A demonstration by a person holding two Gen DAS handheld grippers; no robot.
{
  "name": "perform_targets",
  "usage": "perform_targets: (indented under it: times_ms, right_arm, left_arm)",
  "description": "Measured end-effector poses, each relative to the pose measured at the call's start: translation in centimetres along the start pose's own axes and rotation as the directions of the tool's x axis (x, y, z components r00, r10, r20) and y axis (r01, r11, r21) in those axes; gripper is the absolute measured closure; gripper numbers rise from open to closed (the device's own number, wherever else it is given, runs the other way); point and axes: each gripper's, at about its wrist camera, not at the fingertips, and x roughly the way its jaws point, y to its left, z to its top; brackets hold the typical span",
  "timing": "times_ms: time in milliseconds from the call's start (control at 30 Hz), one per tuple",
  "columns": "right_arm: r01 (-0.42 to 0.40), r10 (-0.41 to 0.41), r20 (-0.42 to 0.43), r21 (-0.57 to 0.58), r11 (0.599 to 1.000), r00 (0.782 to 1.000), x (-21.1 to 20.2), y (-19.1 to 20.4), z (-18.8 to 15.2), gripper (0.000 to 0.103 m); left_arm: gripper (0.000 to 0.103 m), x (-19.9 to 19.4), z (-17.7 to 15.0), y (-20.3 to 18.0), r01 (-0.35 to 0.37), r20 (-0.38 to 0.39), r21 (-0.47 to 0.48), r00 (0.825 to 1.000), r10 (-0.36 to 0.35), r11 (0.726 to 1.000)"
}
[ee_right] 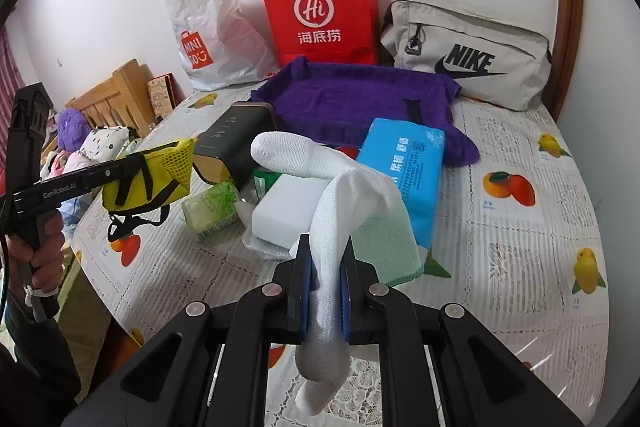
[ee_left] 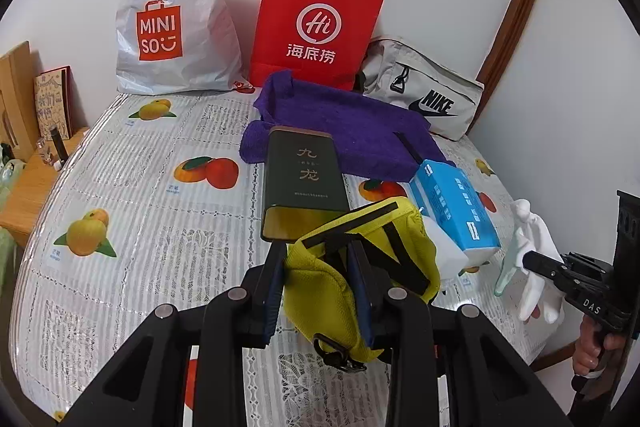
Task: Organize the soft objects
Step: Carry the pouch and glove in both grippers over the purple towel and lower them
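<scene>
My left gripper is shut on a yellow mesh pouch with black straps, held up off the table; its clip dangles below. In the right wrist view the pouch hangs at the left in the left gripper. My right gripper is shut on a white knit glove, which drapes over and under the fingers. The same glove shows at the right edge of the left wrist view. A purple towel lies spread at the back of the table.
On the fruit-print tablecloth lie a dark green tin, a blue tissue pack, a white sponge block, a pale green cloth and a green packet. A red paper bag, a white plastic bag and a grey Nike bag line the wall.
</scene>
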Motion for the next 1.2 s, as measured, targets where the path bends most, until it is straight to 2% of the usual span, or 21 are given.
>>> perform_targets:
  times_ms: [500,800,1200]
  right_arm:
    - [-0.026,0.025,-0.029,-0.005,1.000,0.999,1.7,0.6,1.2,0.091]
    - [-0.015,0.015,-0.003,-0.013,1.000,1.000,3.6,-0.3,6.3,0.091]
    - [-0.007,0.007,0.011,-0.012,1.000,1.000,8.7,-2.7,14.2,0.091]
  left_arm:
    - [0.074,1.6,0.8,0.5,-0.001,-0.034,-0.020,0.999,0.001,1.000]
    - [0.074,2.9,4.7,1.1,-0.009,-0.024,-0.046,1.000,0.008,0.999]
    - [0.074,7.2,10.7,1.6,-0.053,-0.030,-0.047,0.998,0.052,0.997]
